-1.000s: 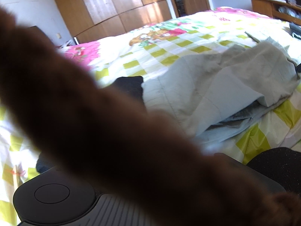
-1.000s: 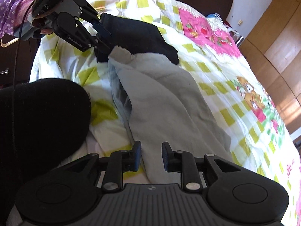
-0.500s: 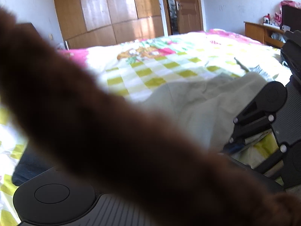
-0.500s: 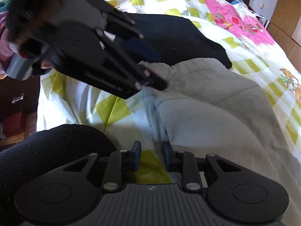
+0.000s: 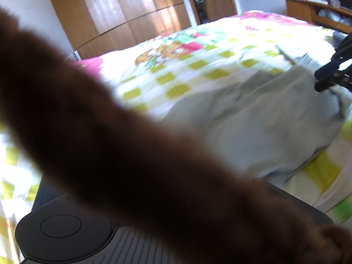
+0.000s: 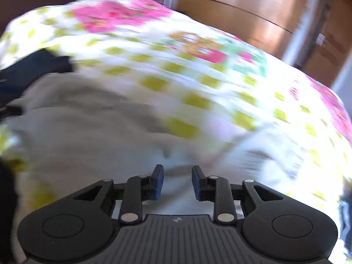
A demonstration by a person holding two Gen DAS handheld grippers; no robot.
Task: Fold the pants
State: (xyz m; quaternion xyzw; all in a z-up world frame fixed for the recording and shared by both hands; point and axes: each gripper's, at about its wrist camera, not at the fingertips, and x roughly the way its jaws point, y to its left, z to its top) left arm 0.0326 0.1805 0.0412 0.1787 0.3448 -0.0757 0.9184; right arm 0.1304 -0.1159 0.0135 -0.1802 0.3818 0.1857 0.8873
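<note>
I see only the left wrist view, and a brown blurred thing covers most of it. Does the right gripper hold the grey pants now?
Observer: No. In the right wrist view the right gripper has its jaws apart and opening, with nothing between the pads. The grey pants lie on the bed just beyond them.
Operator: Does any other cloth lie near the pants?
Observer: Yes. A dark garment lies on the checked bedspread at the pants' far left side. The picture is too blurred to tell whether they touch.
</note>
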